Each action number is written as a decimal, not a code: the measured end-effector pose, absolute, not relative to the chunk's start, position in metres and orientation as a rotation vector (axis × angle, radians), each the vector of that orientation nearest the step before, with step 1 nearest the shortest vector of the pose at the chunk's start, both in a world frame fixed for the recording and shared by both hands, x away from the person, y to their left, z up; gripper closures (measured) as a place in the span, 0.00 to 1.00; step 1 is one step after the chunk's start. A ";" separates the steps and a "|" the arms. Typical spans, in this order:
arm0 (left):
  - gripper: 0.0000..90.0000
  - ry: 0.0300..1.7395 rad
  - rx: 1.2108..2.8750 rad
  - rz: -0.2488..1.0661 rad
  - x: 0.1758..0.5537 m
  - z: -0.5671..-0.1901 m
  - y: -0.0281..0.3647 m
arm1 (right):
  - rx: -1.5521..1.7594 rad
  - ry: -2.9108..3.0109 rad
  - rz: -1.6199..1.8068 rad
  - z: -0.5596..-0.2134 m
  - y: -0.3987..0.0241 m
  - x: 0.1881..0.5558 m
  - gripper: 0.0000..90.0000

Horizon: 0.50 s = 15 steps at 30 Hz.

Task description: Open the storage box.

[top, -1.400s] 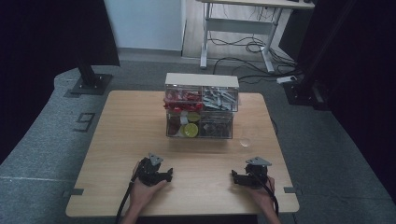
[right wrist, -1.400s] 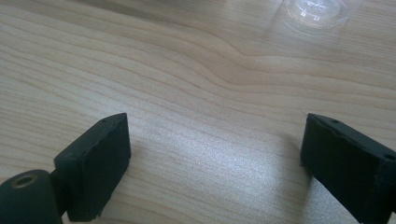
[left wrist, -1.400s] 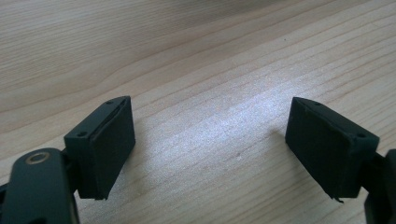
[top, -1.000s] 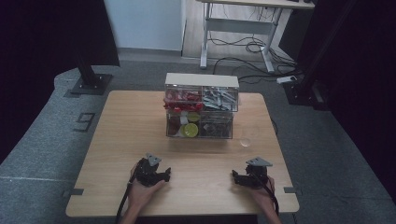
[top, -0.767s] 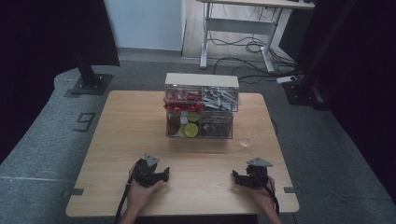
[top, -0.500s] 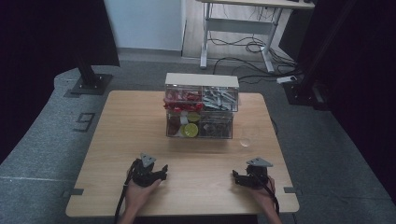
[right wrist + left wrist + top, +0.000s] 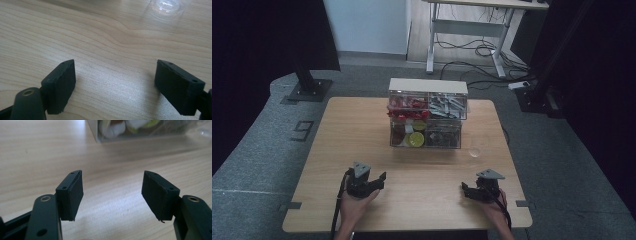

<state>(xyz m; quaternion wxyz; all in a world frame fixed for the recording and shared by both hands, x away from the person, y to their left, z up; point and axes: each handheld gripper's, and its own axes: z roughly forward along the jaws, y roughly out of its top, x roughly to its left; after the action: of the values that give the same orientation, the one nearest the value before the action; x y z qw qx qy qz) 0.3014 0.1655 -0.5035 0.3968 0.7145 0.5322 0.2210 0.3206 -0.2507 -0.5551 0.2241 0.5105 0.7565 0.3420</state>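
Lifted a little off the bench (image 7: 332, 150) since the earlier frame, the left hand-held gripper (image 7: 382, 176) sits at the lower left of the high view, its jaws having just been narrowing, yet they stand apart with nothing between them. At the lower right, the right hand-held gripper (image 7: 463, 188) has kept its place; its jaws have also been narrowing slightly and stand wide over bare wood, empty. Nearest to it, a small clear cup (image 7: 475, 151) stands on the bench, toward the right of centre. Just left of the cup, at the centre, a clear drawer organiser (image 7: 427, 114) holds red, yellow and grey pieces.
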 end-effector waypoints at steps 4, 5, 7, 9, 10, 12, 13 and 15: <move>0.39 1.337 1.805 0.561 0.302 -0.498 0.164 | 1.409 2.085 0.944 -0.555 -0.251 0.320 0.21; 0.40 1.334 1.807 0.559 0.302 -0.497 0.163 | 1.409 2.085 0.944 -0.555 -0.251 0.320 0.21; 0.43 1.331 1.804 0.560 0.303 -0.496 0.163 | 1.410 2.084 0.944 -0.555 -0.251 0.320 0.21; 0.48 1.316 1.814 0.543 0.305 -0.492 0.161 | 1.410 2.084 0.944 -0.555 -0.251 0.320 0.21; 0.50 1.311 1.816 0.536 0.306 -0.492 0.160 | 1.410 2.084 0.944 -0.555 -0.251 0.320 0.21; 0.53 1.302 1.814 0.530 0.307 -0.490 0.159 | 1.410 2.084 0.945 -0.555 -0.251 0.320 0.21; 0.55 1.300 1.812 0.522 0.308 -0.489 0.158 | 1.410 2.084 0.945 -0.555 -0.251 0.320 0.21; 0.59 1.292 1.817 0.505 0.309 -0.489 0.157 | 1.410 2.084 0.945 -0.555 -0.251 0.320 0.21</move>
<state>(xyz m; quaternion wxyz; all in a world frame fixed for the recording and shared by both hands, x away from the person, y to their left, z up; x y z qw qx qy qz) 0.3094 0.1567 -0.4888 0.4148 0.7233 0.5141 0.2011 0.3200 -0.2511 -0.5550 0.2250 0.5113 0.7555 0.3424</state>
